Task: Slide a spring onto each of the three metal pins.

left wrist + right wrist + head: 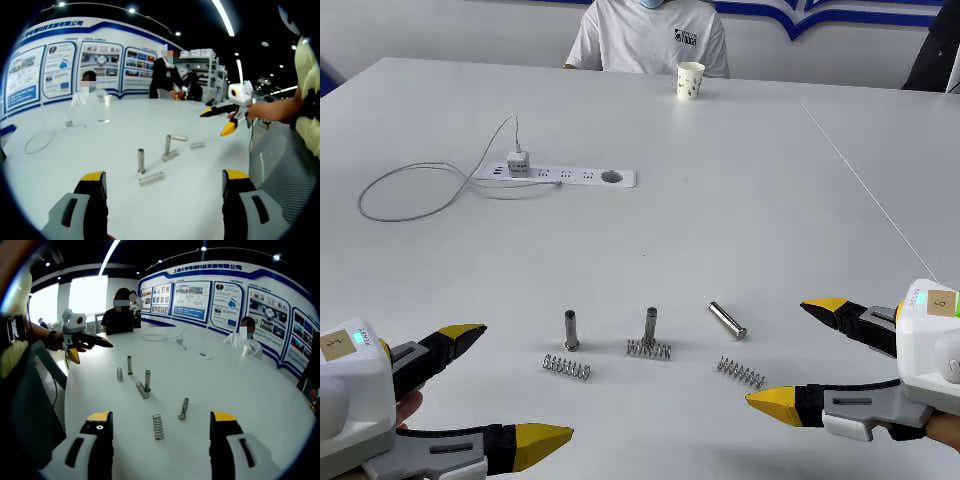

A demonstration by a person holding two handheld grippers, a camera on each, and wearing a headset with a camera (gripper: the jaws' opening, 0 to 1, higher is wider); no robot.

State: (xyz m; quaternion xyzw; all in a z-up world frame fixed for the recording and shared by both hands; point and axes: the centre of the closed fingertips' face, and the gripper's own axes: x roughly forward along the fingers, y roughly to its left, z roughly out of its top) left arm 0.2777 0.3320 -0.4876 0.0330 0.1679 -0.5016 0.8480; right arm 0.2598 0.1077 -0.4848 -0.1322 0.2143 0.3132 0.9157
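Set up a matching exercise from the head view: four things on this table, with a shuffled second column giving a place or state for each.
Things:
1. rightmost pin
2. leftmost pin
3. paper cup
4. power strip

Place or state:
a. at the far edge of the table, in front of the seated person
b. lying on its side
c. has a white charger plugged in
d. standing upright

Pairs: 1-b, 2-d, 3-a, 4-c.
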